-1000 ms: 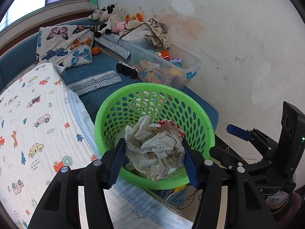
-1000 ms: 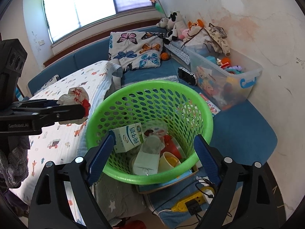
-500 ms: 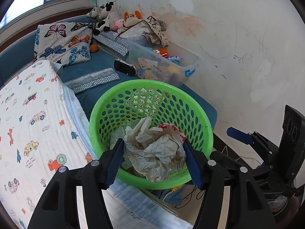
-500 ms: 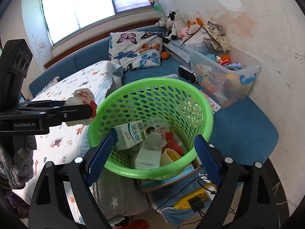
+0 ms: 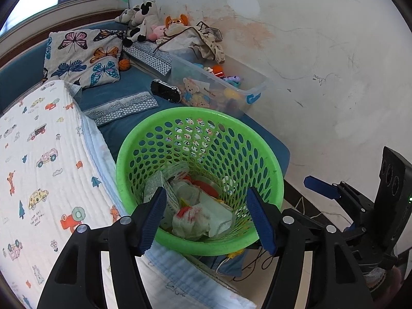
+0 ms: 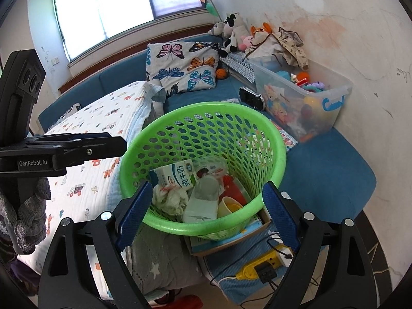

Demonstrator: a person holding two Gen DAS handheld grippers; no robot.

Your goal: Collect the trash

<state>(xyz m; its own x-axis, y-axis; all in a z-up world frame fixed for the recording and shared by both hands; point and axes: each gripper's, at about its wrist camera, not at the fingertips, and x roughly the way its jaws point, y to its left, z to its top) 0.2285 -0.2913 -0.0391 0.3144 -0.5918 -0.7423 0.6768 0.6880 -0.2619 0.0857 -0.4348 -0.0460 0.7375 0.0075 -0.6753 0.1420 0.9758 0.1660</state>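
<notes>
the green basket [image 6: 203, 154] sits mid-frame by the bed [image 6: 103, 134] to catch rubbish. the left gripper [image 5: 208, 219] hangs above it, jaws opening with nothing between them; the right gripper [image 6: 206, 211] waits, jaws wide and empty. crumpled paper [image 6: 170, 198] lies inside, lower left, beside the milk carton [image 6: 177, 175]; deeper litter is hard to make out.

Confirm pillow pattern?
Colourful butterflies on a pale ground; the pillow shows best in the right wrist view.

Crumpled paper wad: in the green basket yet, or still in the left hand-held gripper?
In the basket. The crumpled paper wad lies inside the green basket beside the milk carton; the left hand-held gripper is opening, with nothing between its jaws.
</notes>
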